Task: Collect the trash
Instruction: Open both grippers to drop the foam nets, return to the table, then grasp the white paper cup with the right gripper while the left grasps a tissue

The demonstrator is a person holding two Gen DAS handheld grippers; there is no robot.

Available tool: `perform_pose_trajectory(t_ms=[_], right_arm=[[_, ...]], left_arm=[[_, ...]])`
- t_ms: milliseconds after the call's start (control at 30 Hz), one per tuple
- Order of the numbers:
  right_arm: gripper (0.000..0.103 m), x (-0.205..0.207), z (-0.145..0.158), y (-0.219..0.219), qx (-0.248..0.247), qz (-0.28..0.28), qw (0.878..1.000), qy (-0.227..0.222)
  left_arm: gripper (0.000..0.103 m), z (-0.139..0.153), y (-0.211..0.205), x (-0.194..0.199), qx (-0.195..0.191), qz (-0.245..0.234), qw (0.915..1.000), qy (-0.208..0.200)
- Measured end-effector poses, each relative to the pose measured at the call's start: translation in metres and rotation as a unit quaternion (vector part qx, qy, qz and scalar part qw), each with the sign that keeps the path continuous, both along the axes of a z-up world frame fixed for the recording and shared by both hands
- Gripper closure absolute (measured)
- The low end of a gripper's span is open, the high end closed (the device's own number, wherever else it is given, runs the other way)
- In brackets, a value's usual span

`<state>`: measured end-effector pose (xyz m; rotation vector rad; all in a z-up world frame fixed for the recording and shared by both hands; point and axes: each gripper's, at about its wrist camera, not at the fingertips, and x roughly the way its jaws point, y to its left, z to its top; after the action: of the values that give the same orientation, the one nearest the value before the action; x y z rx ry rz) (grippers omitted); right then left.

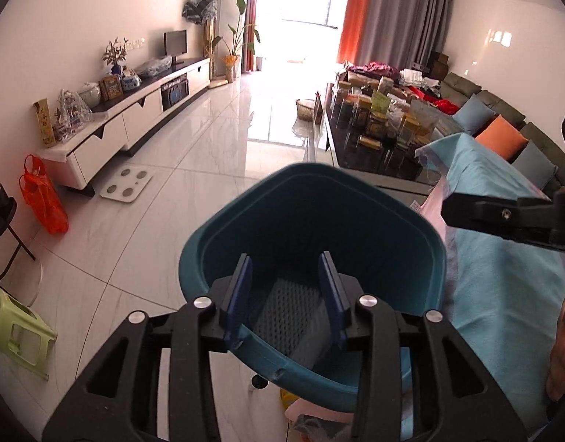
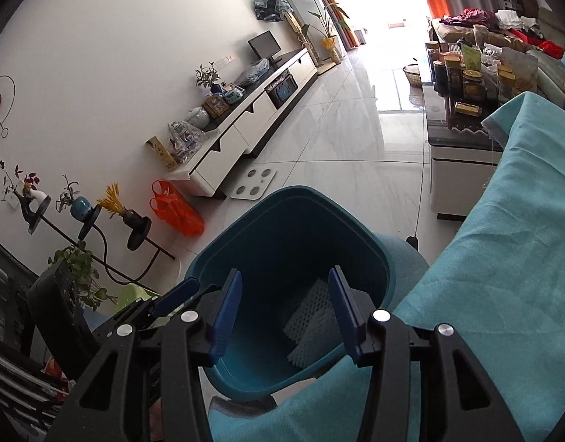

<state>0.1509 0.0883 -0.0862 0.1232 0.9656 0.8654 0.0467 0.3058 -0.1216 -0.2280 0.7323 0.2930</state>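
Both pairs of blue-padded fingers stand partly apart and hold nothing: the left gripper [image 1: 288, 294] and the right gripper [image 2: 286, 315] both hang over the mouth of the teal plastic waste bin [image 1: 374, 228]. A white perforated foam sheet [image 2: 311, 326], the trash, lies loose inside the bin, touching neither gripper. To finish this drop cleanly, I judge, lift both grippers straight up off the bin rim beside the turquoise cloth-covered table [image 2: 503, 258] edge, without snagging the cloth.

Black gripper [image 1: 288, 287], blue pads [image 1: 242, 283]
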Motion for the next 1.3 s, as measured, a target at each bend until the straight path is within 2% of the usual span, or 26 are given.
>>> perform_pose_trajectory(t_ms=[100,233,333,467,633,833,933,1100,1167,1300], right_arm=[[0.055,-0.013,0.013,-0.017,0.01,0.001,1.0,-0.022],[0.05,-0.035,0.035,-0.052,0.018,-0.009,0.997,-0.068],[0.05,-0.053,0.05,-0.083,0.018,-0.02,0.994,-0.105],[0.05,-0.076,0.067,-0.13,0.017,-0.048,0.988,-0.146],[0.05,-0.1,0.078,-0.192,0.012,-0.113,0.979,-0.172],[0.05,-0.124,0.073,-0.272,-0.014,-0.212,0.961,-0.178],[0.05,-0.13,0.07,-0.308,-0.023,-0.256,0.95,-0.176],[0.05,-0.133,0.055,-0.355,-0.022,-0.302,0.94,-0.155],[0.05,-0.13,0.047,-0.365,-0.017,-0.309,0.941,-0.141],[0.05,-0.128,0.031,-0.374,-0.007,-0.31,0.943,-0.117]], left_arm=[[0.054,0.02,-0.01,-0.012,0.008,-0.016,0.9995,-0.026],[0.047,0.047,-0.035,-0.024,0.017,-0.061,0.996,-0.063],[0.044,0.063,-0.064,-0.027,0.019,-0.109,0.99,-0.088],[0.043,0.075,-0.112,-0.028,0.01,-0.181,0.9776,-0.106],[0.043,0.078,-0.181,-0.025,0.014,-0.271,0.9559,-0.112],[0.043,0.072,-0.256,-0.012,0.024,-0.35,0.9312,-0.097],[0.043,0.069,-0.281,0.003,0.021,-0.375,0.9229,-0.085],[0.043,0.063,-0.314,0.026,0.025,-0.398,0.9145,-0.069],[0.043,0.062,-0.323,0.037,0.015,-0.409,0.9103,-0.063],[0.043,0.057,-0.338,0.056,0.003,-0.412,0.9103,-0.041]])
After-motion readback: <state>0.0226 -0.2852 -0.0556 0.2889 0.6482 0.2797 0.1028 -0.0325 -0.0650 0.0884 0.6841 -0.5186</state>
